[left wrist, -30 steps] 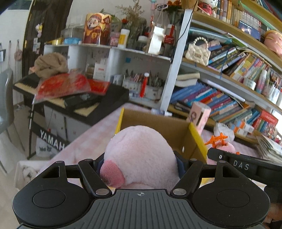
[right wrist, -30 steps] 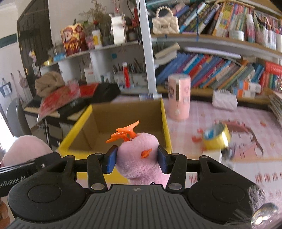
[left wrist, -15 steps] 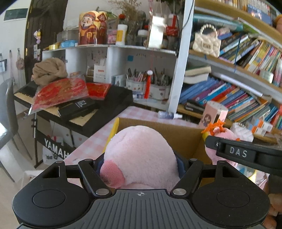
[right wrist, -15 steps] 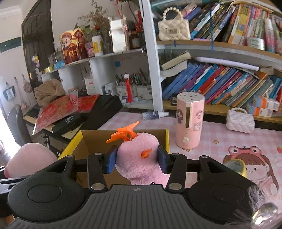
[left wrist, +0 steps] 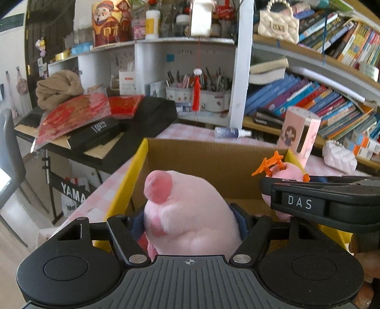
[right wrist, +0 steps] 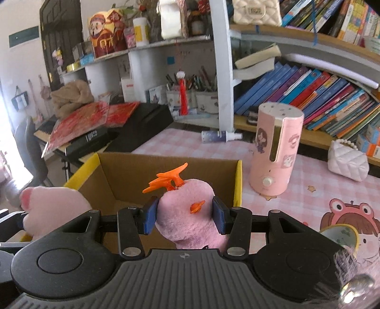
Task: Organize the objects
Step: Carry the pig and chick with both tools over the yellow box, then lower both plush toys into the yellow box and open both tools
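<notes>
Sitting at 12 o'clock ahead of both grippers, open brown cardboard box w/ yellow flaps (right wrist: 133,176). Left gripper (left wrist: 190,225) clamps big pale-pink plush toy (left wrist: 190,209) over box's near edge. Right gripper (right wrist: 185,214) squeezes smaller pink plush w/ orange hair clip (right wrist: 187,211), at 2 o'clock in left view.

Two pink plush toys: a pale one with a darker pink patch (left wrist: 190,214) and a fuzzier one (right wrist: 190,221) wearing two orange clips, a large claw clip (right wrist: 166,180) and a small clip (right wrist: 197,206). Two tools, left tool (left wrist: 190,228) and right tool (right wrist: 185,218), each clamped on one toy. One cardboard box (right wrist: 133,176) with yellow flaps. One pink cylindrical appliance (right wrist: 275,154), one spray bottle (right wrist: 219,136) lying on the checked surface (right wrist: 296,190). Two quilted handbags: a white handbag (right wrist: 348,159) on the surface, a cream handbag (right wrist: 256,12) on the upper shelf. One roll of tape (right wrist: 342,235) at the right edge.
</notes>
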The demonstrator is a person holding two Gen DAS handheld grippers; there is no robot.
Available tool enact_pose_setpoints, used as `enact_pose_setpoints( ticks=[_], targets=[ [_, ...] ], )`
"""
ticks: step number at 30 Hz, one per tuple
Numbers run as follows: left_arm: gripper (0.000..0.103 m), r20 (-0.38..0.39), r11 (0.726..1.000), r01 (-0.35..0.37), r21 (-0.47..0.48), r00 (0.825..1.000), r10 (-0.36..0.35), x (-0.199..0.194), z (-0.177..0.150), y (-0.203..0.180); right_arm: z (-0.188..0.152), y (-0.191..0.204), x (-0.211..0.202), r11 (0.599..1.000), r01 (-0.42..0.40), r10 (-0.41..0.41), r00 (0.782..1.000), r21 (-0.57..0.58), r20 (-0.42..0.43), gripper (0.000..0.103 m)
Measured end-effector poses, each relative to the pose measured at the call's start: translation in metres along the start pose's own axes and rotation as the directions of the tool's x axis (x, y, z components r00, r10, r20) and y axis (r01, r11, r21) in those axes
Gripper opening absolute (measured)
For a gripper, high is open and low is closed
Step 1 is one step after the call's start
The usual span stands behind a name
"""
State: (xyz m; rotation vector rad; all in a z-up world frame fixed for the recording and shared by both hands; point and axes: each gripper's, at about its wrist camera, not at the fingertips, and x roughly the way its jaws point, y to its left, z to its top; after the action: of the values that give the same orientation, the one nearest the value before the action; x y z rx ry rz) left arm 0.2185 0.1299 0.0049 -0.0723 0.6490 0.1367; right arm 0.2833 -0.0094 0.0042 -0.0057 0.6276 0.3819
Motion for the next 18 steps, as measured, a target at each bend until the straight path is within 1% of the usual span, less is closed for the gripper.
enact_pose_setpoints(
  ticks=[4, 7, 10, 13, 18],
  targets=[
    [0.070, -0.042, 1.000, -0.006, 0.015, 0.999, 0.006, 0.011, -0.005, -0.003, -0.003, -0.003, 0.013, 1.000, -0.016, 0.015, 0.999, -0.025, -0.046, 0.045],
    [0.062, -0.067, 1.000, -0.007, 0.018, 0.998, 0.008, 0.016, -0.008, -0.005, -0.005, -0.001, 0.019, 0.997, -0.030, 0.025, 0.997, -0.066, -0.066, 0.045],
    [0.062, -0.086, 1.000, -0.005, 0.013, 0.996, 0.006, 0.019, -0.012, -0.006, -0.007, 0.002, 0.022, 0.993, -0.051, 0.041, 0.995, -0.102, -0.094, 0.045],
    [0.062, -0.102, 1.000, -0.013, 0.002, 0.995, 0.013, 0.021, -0.014, -0.005, -0.008, 0.006, 0.023, 0.989, -0.050, 0.036, 0.994, -0.140, -0.100, 0.045],
    [0.062, -0.108, 1.000, -0.012, -0.012, 0.994, 0.010, 0.019, -0.017, -0.005, -0.007, 0.001, 0.025, 0.982, -0.057, 0.038, 0.993, -0.180, -0.107, 0.040]
  ],
)
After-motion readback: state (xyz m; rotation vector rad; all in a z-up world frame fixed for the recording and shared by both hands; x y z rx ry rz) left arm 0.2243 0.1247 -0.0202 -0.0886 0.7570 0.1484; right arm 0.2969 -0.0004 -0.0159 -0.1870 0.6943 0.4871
